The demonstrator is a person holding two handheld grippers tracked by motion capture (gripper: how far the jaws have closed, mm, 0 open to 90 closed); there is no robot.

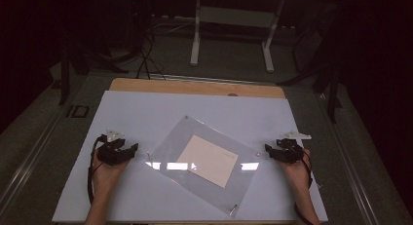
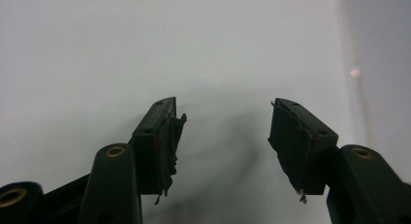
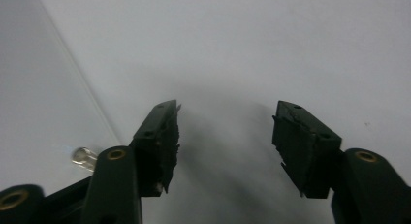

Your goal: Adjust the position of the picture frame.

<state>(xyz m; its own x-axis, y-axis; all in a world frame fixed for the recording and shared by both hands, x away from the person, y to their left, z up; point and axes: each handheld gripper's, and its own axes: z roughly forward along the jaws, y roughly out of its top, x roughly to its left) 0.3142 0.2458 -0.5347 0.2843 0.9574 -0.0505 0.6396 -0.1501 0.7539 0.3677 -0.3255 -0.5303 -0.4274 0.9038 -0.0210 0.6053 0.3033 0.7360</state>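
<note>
A clear plastic sheet (image 1: 204, 159) lies slanted in the middle of the white tabletop (image 1: 146, 113), with a cream paper (image 1: 208, 160) beneath or inside it. Small studs mark its corners, one at the left corner (image 1: 148, 156) and one at the right (image 1: 258, 154). My left gripper (image 1: 130, 149) rests on the table just left of the sheet, jaws open and empty (image 2: 223, 105). My right gripper (image 1: 269, 149) sits just right of the sheet, also open with nothing between its jaws (image 3: 225, 107). The sheet's edge (image 3: 72, 64) and a clear stud (image 3: 85, 157) lie beside its left jaw.
A wooden strip (image 1: 195, 86) runs along the table's far edge. Beyond it, a white desk frame (image 1: 234, 20) and cables (image 1: 146, 54) stand on the dark floor. A bright reflection (image 1: 175, 165) crosses the sheet.
</note>
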